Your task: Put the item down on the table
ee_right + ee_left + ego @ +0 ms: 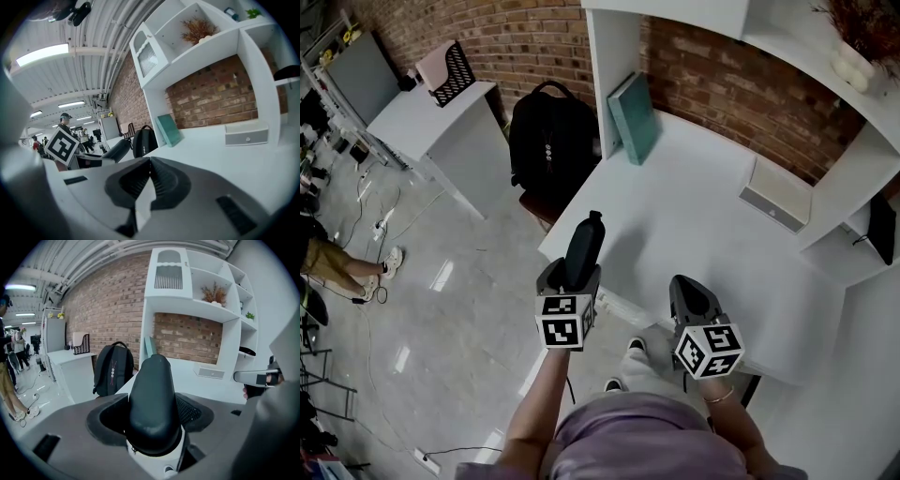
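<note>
A dark, elongated zip case (583, 246) with a white underside (154, 399) stands out forward from my left gripper (572, 277), whose jaws are shut on its rear part. It hangs over the near-left edge of the white table (703, 225), above the surface. From the right gripper view the case (115, 150) shows at the left, just past the left gripper's marker cube. My right gripper (689, 295) is held over the table's front edge, shut with nothing in it (147, 180).
A teal book (633, 117) leans on the shelf upright at the table's back left. A flat white box (775, 197) lies at the back right. A black backpack (548, 141) sits on a chair left of the table. Another white desk (431, 117) stands farther left.
</note>
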